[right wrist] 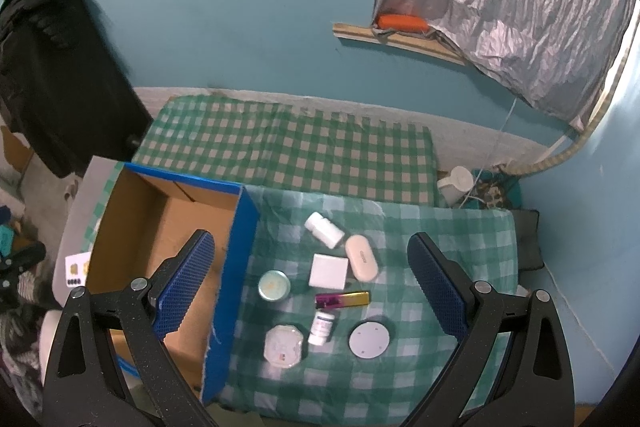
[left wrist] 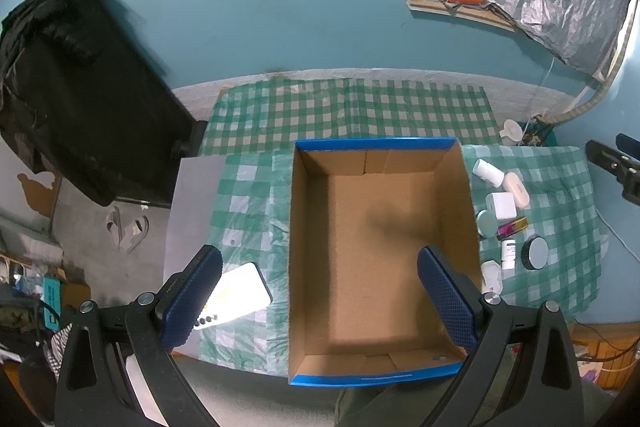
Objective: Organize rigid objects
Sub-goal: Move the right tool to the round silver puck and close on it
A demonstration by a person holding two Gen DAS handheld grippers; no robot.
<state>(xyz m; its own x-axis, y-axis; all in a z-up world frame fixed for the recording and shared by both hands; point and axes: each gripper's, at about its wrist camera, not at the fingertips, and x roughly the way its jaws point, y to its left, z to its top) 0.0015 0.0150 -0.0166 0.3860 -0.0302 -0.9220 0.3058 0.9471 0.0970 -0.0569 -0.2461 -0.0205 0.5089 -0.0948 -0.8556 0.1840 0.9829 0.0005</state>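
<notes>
Eight small items, one box, one phone.
On the checked cloth: two white bottles (right wrist: pixel 324 229), one oval case (right wrist: pixel 361 257), one square box (right wrist: pixel 328 271), two round tins (right wrist: pixel 274 285), one octagonal container (right wrist: pixel 283 346), one metallic lighter (right wrist: pixel 342 299); one cardboard box (left wrist: pixel 380 377); one phone (left wrist: pixel 236 297).

Slippers (left wrist: pixel 127 229) (floor), orange bar (right wrist: pixel 402 22)

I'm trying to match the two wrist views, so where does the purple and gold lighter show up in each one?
Left wrist view: the purple and gold lighter lies at the right, among the small items beyond the cardboard box's right wall.
Right wrist view: it lies near the centre, between the open fingers, just below the white square box.
Shared landmark: the blue-rimmed cardboard box, left of the lighter in both views.
</notes>
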